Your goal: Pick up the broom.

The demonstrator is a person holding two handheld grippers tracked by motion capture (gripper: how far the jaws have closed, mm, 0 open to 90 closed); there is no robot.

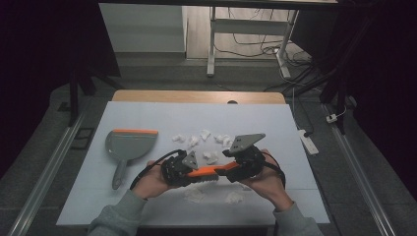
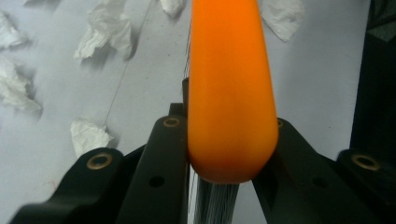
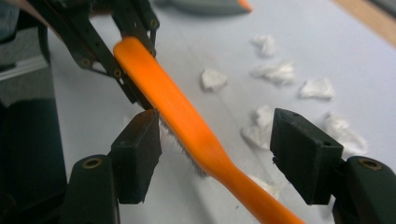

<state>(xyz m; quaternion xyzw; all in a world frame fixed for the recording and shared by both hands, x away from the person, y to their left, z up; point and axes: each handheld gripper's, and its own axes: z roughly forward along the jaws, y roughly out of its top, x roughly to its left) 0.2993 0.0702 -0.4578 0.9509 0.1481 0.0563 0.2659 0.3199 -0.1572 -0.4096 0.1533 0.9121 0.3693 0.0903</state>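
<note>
Brush held level above the near part of the table, between both hands. Left gripper clamps its rounded orange end; in the left gripper view both jaws press the sides of the brush, bristles hanging below. Right gripper sits at the other end; in the right gripper view its jaws stand wide apart, the brush running diagonally between them, near the left jaw, contact unclear. White paper scraps lie under the brush, more scraps scattered past it mid-table. Grey dustpan with orange lip lies further left, well apart from the grippers.
</note>
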